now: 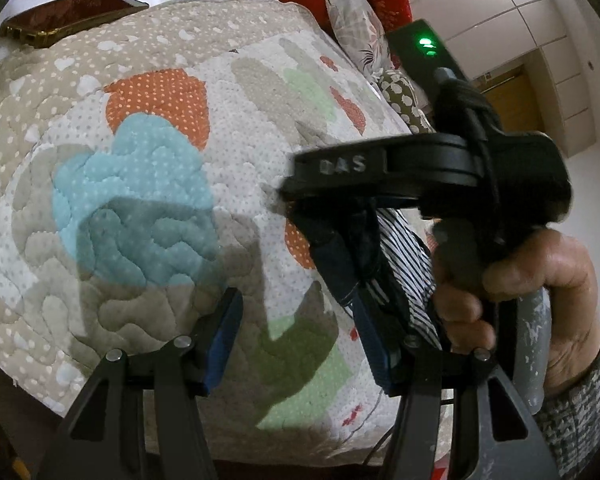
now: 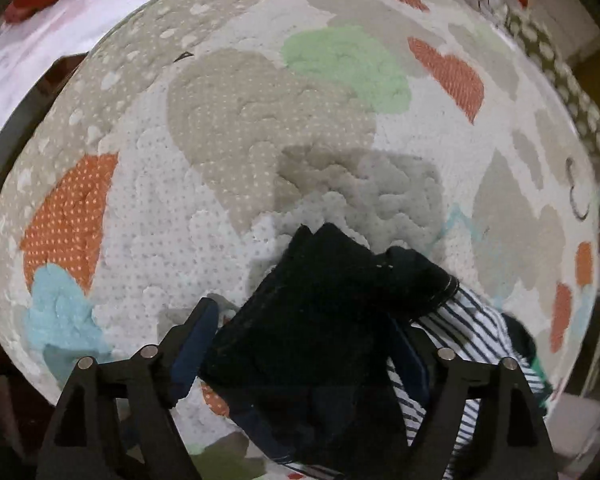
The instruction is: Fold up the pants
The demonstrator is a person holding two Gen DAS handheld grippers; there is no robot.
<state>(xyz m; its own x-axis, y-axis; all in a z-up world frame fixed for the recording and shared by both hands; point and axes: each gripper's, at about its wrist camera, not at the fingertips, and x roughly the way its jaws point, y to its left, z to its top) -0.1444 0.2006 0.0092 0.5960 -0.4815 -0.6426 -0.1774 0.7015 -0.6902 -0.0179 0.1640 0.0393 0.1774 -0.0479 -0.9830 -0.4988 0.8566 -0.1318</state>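
Observation:
The pants [image 2: 324, 312] are dark navy with a white-and-navy striped lining [image 2: 472, 332]. In the right wrist view they bunch between the fingers of my right gripper [image 2: 300, 340], which grips them and holds them above the quilted bed cover [image 2: 228, 128]. In the left wrist view my left gripper [image 1: 300, 336] is open and empty over the quilt [image 1: 140, 184]. My right gripper [image 1: 420, 172] shows there at the right, held by a hand, with the pants [image 1: 384, 272] hanging from it beside my left gripper's right finger [image 1: 374, 344].
A phone in a gold case [image 1: 68, 16] lies at the far left of the bed. Red and floral pillows [image 1: 356, 4] sit at the bed's far end. The quilt's front edge [image 1: 180, 432] drops off near my left gripper. White wardrobe doors [image 1: 500, 12] stand at the right.

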